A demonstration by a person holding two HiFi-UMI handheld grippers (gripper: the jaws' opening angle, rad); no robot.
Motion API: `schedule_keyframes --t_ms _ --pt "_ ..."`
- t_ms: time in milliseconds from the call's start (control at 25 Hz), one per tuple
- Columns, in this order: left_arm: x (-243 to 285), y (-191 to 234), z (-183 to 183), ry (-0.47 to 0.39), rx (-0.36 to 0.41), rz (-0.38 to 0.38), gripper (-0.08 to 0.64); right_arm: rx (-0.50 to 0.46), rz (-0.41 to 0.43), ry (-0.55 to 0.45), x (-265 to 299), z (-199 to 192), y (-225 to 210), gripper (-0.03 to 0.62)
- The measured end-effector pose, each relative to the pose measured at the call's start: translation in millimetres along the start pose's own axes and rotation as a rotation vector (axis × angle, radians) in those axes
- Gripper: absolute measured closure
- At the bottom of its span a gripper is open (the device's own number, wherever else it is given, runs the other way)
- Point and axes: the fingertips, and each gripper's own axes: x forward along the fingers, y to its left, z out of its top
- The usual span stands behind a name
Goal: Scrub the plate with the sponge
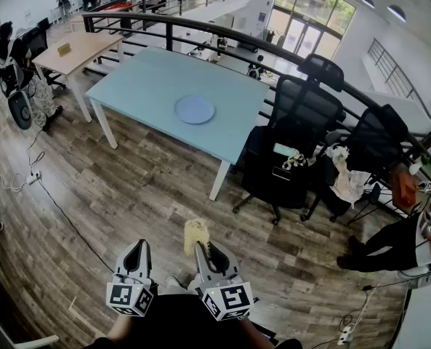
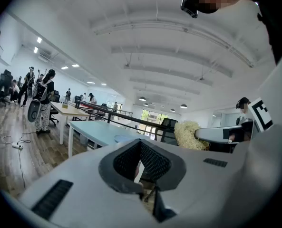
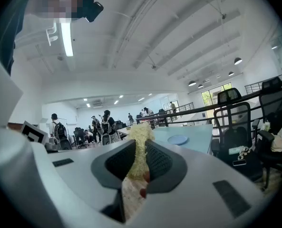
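Note:
The round blue plate (image 1: 195, 109) lies flat on the light blue table (image 1: 150, 86), far ahead of both grippers. My right gripper (image 1: 203, 249) is shut on a yellowish fibrous sponge (image 1: 195, 233) that sticks out past its tips, held over the wooden floor. In the right gripper view the sponge (image 3: 140, 141) is pinched between the jaws of the right gripper (image 3: 140, 164), with the plate (image 3: 178, 139) small in the distance. My left gripper (image 1: 137, 254) hangs beside it, shut and empty. The left gripper view shows its jaws (image 2: 140, 163) closed, the sponge (image 2: 190, 134) to the right and the plate (image 2: 124, 137) beyond.
Black office chairs (image 1: 295, 122) stand at the table's right side. A wooden table (image 1: 77, 49) and a dark railing (image 1: 222, 35) lie behind. Cables (image 1: 33, 177) run over the floor at left. A person (image 1: 404, 238) sits at the right; others stand at far left.

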Motion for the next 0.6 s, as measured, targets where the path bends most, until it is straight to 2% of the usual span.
schedule_keyframes --t_ms 600 --pt "-10.4 -1.0 0.5 0.007 0.013 -0.035 0.558 -0.005 -0.035 0.011 -14.5 -9.3 11.4 0.523"
